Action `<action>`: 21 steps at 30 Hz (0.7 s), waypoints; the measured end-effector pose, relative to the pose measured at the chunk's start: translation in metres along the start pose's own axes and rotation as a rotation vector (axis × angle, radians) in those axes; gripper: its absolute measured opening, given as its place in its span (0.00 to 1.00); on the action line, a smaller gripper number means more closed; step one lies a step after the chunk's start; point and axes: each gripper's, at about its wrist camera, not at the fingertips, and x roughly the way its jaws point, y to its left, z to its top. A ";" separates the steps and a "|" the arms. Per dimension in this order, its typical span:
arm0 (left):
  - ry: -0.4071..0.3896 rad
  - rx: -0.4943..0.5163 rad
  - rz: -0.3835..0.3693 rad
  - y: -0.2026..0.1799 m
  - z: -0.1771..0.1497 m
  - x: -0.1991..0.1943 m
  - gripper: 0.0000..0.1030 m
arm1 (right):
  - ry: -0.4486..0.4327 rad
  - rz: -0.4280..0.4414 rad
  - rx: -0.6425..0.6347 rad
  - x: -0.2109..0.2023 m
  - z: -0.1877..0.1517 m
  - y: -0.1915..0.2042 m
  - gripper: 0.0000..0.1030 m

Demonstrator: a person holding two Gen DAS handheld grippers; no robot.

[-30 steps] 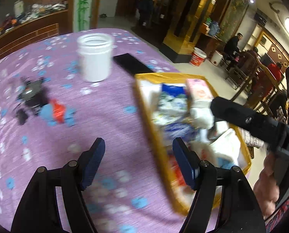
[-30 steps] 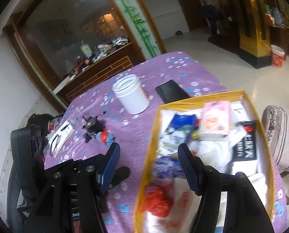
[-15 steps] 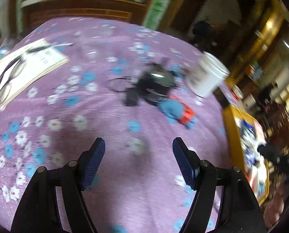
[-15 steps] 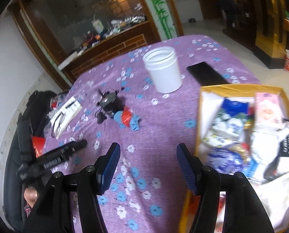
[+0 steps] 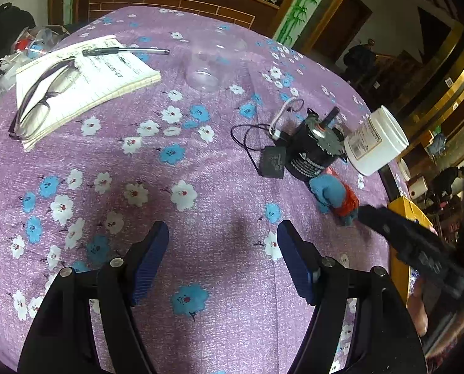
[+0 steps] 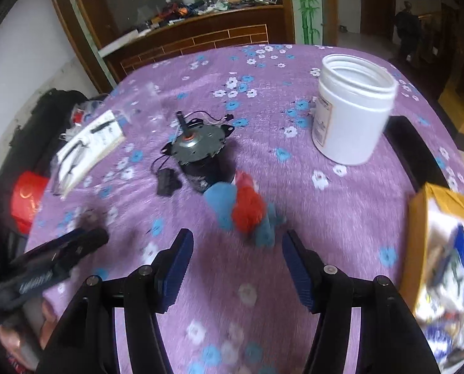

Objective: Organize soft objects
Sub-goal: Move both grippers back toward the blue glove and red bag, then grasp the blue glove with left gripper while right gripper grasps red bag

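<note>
Purple flowered cloth covers the counter [image 6: 341,218], where a blue-and-red plush toy [image 6: 244,208] lies just beyond the right tool [image 6: 236,265], long axis slanting near-right. That nearer tool, angled downward, is narrowing with nothing between. Farther left, the left tool [image 5: 222,258] gapes empty.

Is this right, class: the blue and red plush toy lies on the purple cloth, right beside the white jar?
Not quite. The plush toy does lie on the purple cloth, but right beside the black motor; the white jar stands apart from it. The right wrist view shows this.
</note>
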 end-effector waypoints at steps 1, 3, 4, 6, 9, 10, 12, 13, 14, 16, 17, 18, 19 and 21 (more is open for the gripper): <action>0.000 0.008 0.005 -0.001 0.000 0.000 0.69 | 0.007 -0.002 0.000 0.004 0.003 0.000 0.59; -0.014 0.006 0.016 -0.001 0.000 -0.002 0.70 | 0.026 0.000 0.003 0.016 0.009 -0.001 0.59; -0.018 0.005 0.019 0.000 0.001 -0.003 0.70 | 0.036 -0.002 -0.004 0.021 0.011 0.000 0.58; -0.011 -0.009 0.019 0.003 0.002 -0.001 0.70 | 0.051 -0.038 -0.023 0.032 0.014 0.001 0.47; 0.009 -0.019 0.004 0.005 0.002 0.003 0.70 | 0.078 -0.059 -0.041 0.045 0.014 0.004 0.37; 0.010 -0.017 0.004 0.005 0.002 0.003 0.70 | 0.077 -0.060 -0.041 0.046 0.013 0.005 0.36; 0.004 -0.002 0.003 0.002 0.001 0.002 0.70 | 0.069 -0.074 -0.042 0.044 0.011 0.007 0.31; 0.001 0.004 -0.001 0.000 0.001 0.001 0.70 | 0.070 -0.078 -0.039 0.043 0.010 0.008 0.29; -0.001 0.008 -0.005 -0.001 0.001 0.001 0.70 | 0.072 -0.081 -0.036 0.042 0.009 0.009 0.27; 0.000 0.017 -0.025 -0.003 0.000 0.000 0.69 | 0.069 -0.066 -0.011 0.036 0.004 0.009 0.26; 0.005 0.021 -0.043 -0.005 0.000 0.000 0.69 | 0.068 -0.049 0.002 0.033 0.002 0.009 0.25; 0.011 0.027 -0.066 -0.007 -0.001 0.001 0.69 | 0.063 -0.028 0.015 0.028 -0.001 0.010 0.25; 0.018 0.036 -0.094 -0.009 -0.003 0.001 0.69 | 0.057 -0.013 0.022 0.025 -0.003 0.011 0.25; 0.033 0.055 -0.146 -0.015 -0.005 0.000 0.69 | 0.049 0.025 0.034 0.017 -0.010 0.015 0.25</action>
